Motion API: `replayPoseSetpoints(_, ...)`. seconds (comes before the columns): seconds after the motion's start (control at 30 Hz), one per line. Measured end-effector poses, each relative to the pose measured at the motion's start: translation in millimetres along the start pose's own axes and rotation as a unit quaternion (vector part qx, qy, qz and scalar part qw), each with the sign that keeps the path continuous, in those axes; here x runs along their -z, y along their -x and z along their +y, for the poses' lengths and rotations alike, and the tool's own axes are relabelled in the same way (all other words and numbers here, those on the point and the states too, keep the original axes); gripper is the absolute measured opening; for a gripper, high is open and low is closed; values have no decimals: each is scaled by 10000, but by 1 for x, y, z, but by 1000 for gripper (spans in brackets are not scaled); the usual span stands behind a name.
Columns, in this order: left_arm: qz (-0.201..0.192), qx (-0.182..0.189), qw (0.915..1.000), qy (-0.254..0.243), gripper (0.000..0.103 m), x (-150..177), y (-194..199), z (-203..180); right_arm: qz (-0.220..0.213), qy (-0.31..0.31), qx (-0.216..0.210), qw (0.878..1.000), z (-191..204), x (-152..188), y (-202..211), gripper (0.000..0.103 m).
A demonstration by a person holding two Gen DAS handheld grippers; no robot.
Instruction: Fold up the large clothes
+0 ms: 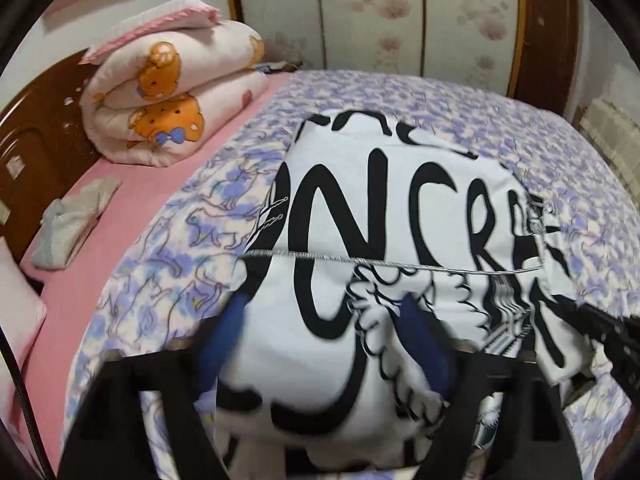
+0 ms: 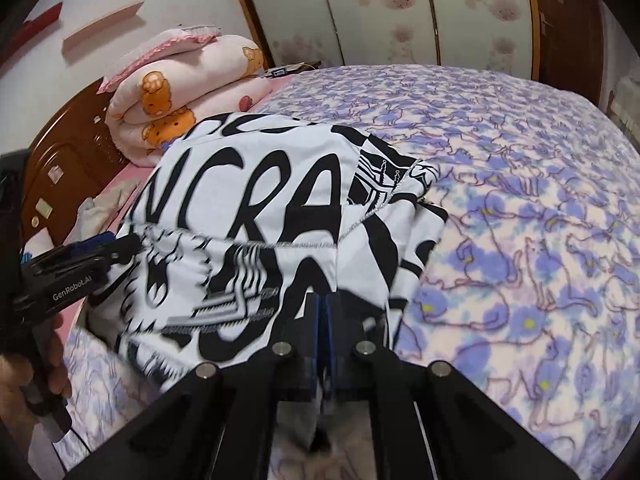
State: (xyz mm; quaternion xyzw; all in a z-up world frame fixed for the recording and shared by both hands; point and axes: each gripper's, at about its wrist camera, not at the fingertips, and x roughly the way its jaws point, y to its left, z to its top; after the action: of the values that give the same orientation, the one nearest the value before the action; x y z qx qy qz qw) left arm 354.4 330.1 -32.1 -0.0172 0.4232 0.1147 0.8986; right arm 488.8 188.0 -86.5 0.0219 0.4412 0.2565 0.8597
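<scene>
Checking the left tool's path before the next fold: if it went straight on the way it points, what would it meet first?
Most likely the black-and-white printed garment itself: the left tool, jaws open, points down at the cloth lying on the floral bedspread. Blur makes the gap hard to judge.

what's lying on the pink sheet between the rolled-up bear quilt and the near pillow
A crumpled grey cloth lies on the pink sheet between the bear quilt and the pillow; the left wrist view shows it.
</scene>
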Motion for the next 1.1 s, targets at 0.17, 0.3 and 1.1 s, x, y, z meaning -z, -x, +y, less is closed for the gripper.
replayPoseSetpoints(0.17,181,190,9996,45,82,18,33,-14,-88,-12,-135,9999,-3,14,44,5)
replayPoseSetpoints(0.3,305,257,9992,11,82,31,73,-29,-90,-81,-218,9997,-7,26,89,5)
replayPoseSetpoints(1.1,13,810,9967,-54,96,160,395,-106,-444,-166,-410,9980,-16,155,401,46)
